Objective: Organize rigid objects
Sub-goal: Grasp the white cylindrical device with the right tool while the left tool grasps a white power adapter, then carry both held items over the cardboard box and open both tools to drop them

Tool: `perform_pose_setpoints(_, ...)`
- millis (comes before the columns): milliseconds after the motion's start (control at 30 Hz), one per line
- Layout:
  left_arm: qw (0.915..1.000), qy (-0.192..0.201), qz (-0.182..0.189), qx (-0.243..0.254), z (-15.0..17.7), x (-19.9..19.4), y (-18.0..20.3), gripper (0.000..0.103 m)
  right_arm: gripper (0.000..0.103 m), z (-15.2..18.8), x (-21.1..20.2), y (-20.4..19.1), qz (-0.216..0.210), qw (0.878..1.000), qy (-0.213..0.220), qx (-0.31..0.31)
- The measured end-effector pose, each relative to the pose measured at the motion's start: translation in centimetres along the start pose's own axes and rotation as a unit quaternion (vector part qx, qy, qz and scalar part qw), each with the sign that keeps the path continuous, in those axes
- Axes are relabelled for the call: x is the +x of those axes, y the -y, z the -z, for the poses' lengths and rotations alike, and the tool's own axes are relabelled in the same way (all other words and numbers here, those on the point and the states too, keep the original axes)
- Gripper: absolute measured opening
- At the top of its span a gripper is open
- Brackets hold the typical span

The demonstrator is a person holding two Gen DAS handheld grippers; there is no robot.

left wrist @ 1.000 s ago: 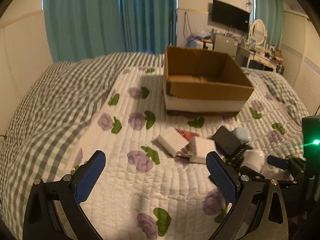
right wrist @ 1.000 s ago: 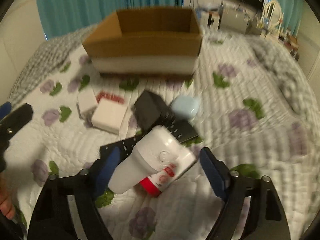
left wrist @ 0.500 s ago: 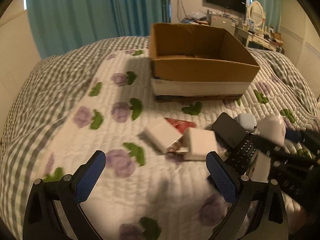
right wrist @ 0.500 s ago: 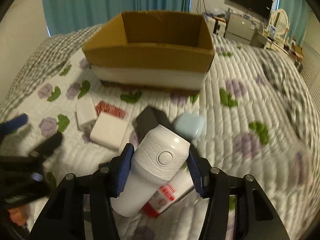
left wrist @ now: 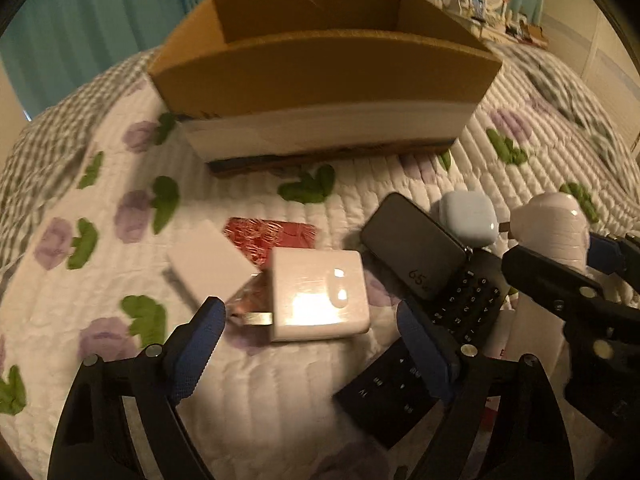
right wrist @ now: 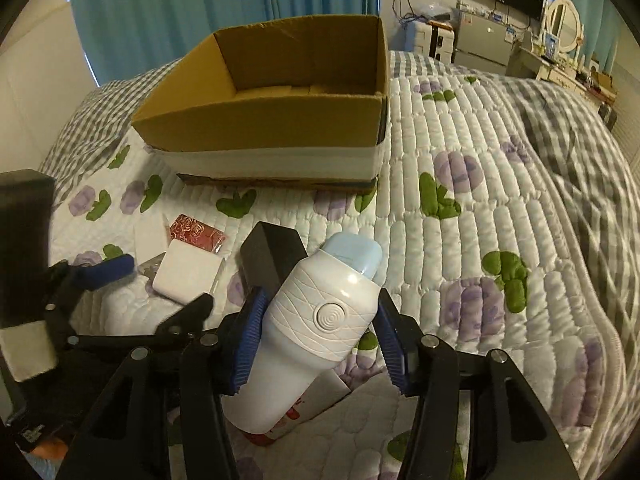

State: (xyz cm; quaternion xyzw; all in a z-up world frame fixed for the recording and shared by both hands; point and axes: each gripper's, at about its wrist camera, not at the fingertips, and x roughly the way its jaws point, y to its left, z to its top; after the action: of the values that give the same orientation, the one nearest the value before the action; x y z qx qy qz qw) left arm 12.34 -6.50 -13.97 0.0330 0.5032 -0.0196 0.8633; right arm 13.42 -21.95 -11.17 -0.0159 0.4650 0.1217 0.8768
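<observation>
Gripping a white ribbed plastic bottle point(right wrist: 320, 336) in the right claw point(right wrist: 318, 340), just in front of the open brown cardboard box point(right wrist: 256, 128) on the bed. Hovering the left claw point(left wrist: 308, 344), spread wide, over a white square charger point(left wrist: 320, 296). Next, likely: lifting the bottle over the box's near wall, then releasing.

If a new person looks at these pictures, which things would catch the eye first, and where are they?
First, the white ribbed device with a round button, clamped in the right claw near the camera. Behind it, the large open cardboard box stands on the flowered quilt. The left claw hovers open at a glossy white charger block.
</observation>
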Motion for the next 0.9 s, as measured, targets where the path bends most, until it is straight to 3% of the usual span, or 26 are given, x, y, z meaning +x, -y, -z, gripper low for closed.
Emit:
perform_pose_setpoints(33,1.0000,-0.005,-0.007,-0.002,0.0,0.3,0.1,0.075,0.053,0.1,0.1,0.2,-0.002,1.000,0.000,0.004)
perform_pose_setpoints(200,0.9993,-0.004,-0.036,0.012,-0.6,1.3,1.2,0.074,0.053,0.1,0.2,0.8,-0.010,1.000,0.002,0.018)
perform_pose_setpoints(267,0.9983,0.000,-0.054,0.022,-0.5,1.3,1.7,0.068,0.053,0.1,0.3,0.8,-0.008,1.000,0.000,0.019)
perform_pose_setpoints(500,0.9997,0.011,0.023,-0.003,0.5,-1.4,-0.1,0.067,0.053,0.4,-0.4,1.0,-0.002,1.000,0.011,0.021)
perform_pose_setpoints(700,0.9974,0.047,0.054,-0.009,0.6,-6.2,-2.1,0.067,0.053,0.2,-2.2,0.2,0.012,0.999,0.036,0.008)
perform_pose_setpoints(900,0.9930,0.102,0.058,-0.015,-1.6,-10.4,-3.8,0.067,0.053,-0.9,-5.1,-0.8,0.017,0.998,0.065,-0.008)
